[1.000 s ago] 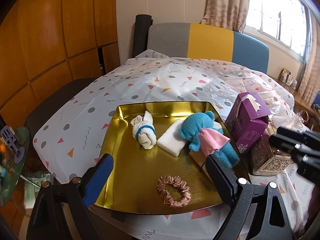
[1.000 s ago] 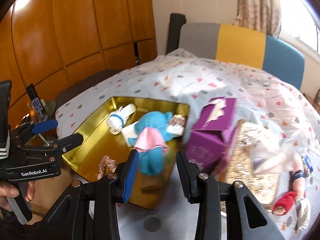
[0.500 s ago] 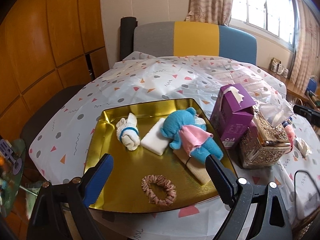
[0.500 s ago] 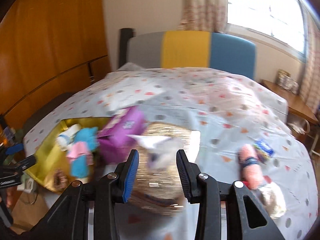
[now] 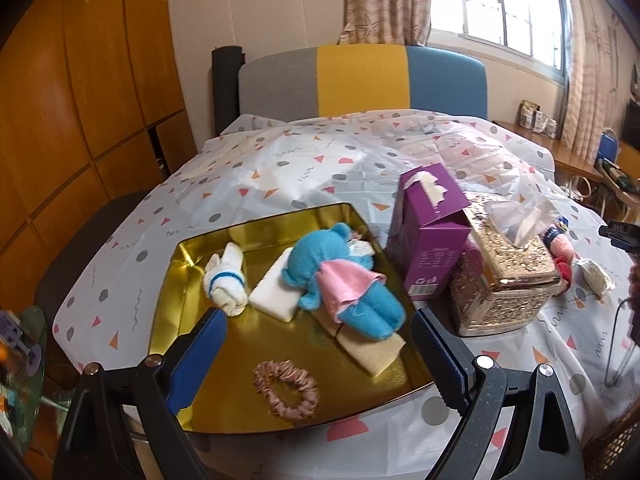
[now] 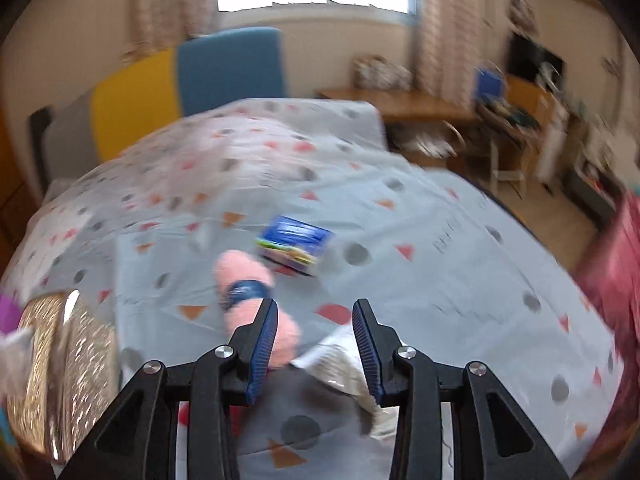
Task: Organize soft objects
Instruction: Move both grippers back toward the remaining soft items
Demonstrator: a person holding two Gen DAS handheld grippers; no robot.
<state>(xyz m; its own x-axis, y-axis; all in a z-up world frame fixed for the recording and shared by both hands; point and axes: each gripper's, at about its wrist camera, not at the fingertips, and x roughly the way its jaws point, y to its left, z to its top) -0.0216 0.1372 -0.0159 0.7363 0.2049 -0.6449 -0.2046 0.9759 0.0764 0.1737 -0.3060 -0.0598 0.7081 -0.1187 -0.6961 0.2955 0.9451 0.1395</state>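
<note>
A gold tray holds a blue teddy in a pink skirt, a white rolled towel, a white block, a beige cloth and a pink scrunchie. My left gripper hovers wide open over the tray's near edge, holding nothing. Right of the tissue boxes lies a pink rolled towel with a blue band. In the blurred right wrist view this pink roll sits just ahead of the left finger of my right gripper, whose jaws stand partly apart and empty.
A purple tissue box and a gold tissue box stand right of the tray. A red item and a white packet lie by the pink roll. A blue packet lies beyond it. The patterned cloth covers the table.
My right gripper swung right, from over the tray past the tissue boxes to the pink roll. My left gripper drifted slightly and rolled a little, staying open.
</note>
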